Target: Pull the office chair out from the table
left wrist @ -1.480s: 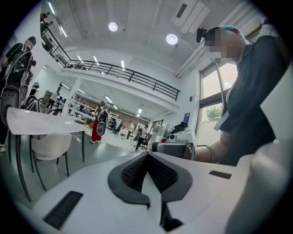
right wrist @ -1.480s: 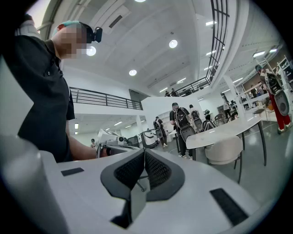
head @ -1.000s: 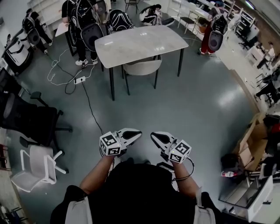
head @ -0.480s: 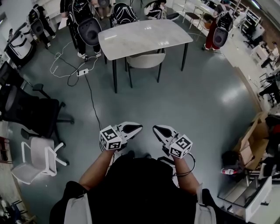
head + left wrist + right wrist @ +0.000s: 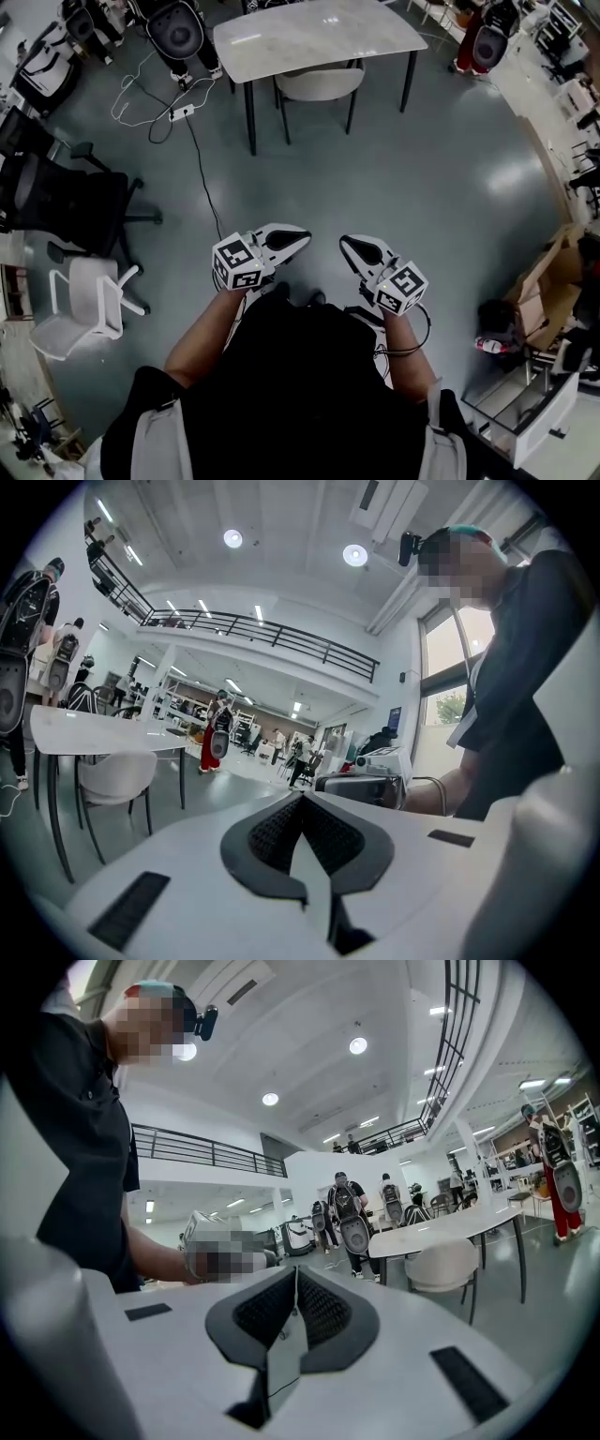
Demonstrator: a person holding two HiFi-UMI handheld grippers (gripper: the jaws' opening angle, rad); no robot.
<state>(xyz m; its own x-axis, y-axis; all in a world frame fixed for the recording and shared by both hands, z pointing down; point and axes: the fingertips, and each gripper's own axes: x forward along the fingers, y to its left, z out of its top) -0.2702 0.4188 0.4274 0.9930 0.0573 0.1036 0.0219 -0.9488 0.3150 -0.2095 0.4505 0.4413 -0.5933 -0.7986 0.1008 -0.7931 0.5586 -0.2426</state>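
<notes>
Grey polished floor (image 5: 441,169). At the top, a white-topped table (image 5: 319,33) stands on dark legs, with a pale chair (image 5: 319,84) tucked under its near edge. Left of the table, a power strip (image 5: 183,112) and a black cable (image 5: 199,169) lie on the floor. Further left stand a black chair (image 5: 75,202) and a white chair (image 5: 84,309). A cardboard box (image 5: 548,272) stands at the right.

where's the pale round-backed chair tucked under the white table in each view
Head view: the pale round-backed chair is at top centre, pushed in under the table's near edge.
Left gripper view: left of centre, at mid-height.
Right gripper view: right of centre, at mid-height.
Shared landmark: the white rectangular tabletop sits directly over the chair in all three views.
</notes>
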